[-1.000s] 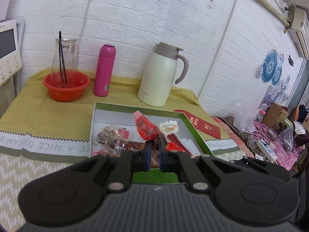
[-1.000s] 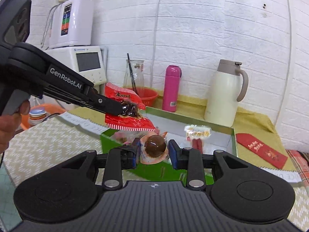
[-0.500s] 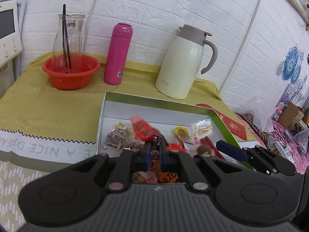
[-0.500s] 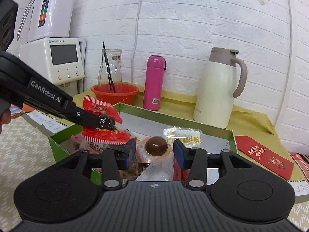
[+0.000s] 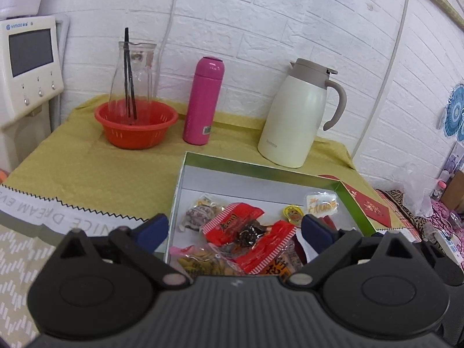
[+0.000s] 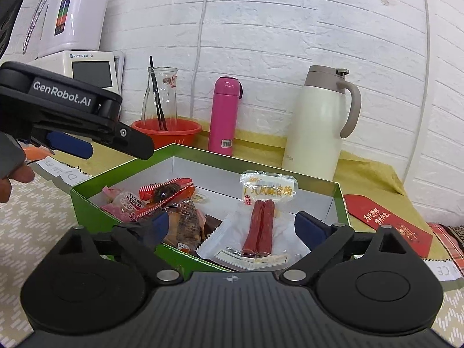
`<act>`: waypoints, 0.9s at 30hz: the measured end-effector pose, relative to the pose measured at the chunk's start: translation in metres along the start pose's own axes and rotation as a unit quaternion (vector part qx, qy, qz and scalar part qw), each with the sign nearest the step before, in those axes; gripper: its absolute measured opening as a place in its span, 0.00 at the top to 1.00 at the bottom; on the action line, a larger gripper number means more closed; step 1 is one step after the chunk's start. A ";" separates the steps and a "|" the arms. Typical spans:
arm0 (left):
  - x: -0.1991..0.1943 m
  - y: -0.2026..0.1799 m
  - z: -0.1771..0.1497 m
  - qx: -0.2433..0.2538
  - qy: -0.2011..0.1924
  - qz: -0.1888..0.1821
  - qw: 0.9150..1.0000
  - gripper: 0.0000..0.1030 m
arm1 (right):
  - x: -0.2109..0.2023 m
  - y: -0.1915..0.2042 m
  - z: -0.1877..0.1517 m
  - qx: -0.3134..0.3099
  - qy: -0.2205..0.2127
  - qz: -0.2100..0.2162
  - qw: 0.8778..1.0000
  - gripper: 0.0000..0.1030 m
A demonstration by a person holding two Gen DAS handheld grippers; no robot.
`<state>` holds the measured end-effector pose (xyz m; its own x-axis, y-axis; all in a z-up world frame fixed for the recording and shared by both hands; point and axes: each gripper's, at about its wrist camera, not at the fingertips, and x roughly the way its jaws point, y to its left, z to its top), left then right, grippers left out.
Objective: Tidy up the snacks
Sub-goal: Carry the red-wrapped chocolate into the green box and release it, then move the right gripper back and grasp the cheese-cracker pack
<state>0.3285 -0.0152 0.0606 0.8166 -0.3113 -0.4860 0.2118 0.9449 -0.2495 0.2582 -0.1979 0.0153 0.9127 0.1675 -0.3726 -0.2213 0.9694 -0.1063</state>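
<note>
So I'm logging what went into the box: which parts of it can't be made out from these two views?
- Left wrist view: the near end of the box and the lower snacks are hidden behind the tongs' body.
- Right wrist view: the sausage pack's lower label is too small to read.
- Right wrist view: the box's near right corner is hidden behind the right tongs.

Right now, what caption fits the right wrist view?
Opening right gripper above green cardboard snack box, nothing held.

Two wrist fisheyes close over the green box (image 5: 261, 169) (image 6: 121, 174), facing the brick wall, both sharing it.
</note>
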 end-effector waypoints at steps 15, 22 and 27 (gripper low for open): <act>-0.076 -0.028 -0.025 0.038 0.014 -0.042 0.998 0.06 | -0.076 0.011 0.007 0.022 0.012 -0.014 1.000 0.00; -0.106 -0.042 -0.075 0.068 0.060 -0.054 0.994 0.06 | -0.116 0.008 -0.035 0.096 0.057 -0.013 0.994 0.00; -0.121 -0.033 -0.104 0.055 0.072 -0.049 0.995 0.06 | -0.102 0.022 -0.061 0.143 0.114 -0.012 0.983 0.00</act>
<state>0.1671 -0.0189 0.0408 0.7053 -0.4057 -0.5814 0.3506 0.9123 -0.2113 0.1391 -0.2049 -0.0048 0.8092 0.1303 -0.5729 -0.0649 0.9889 0.1333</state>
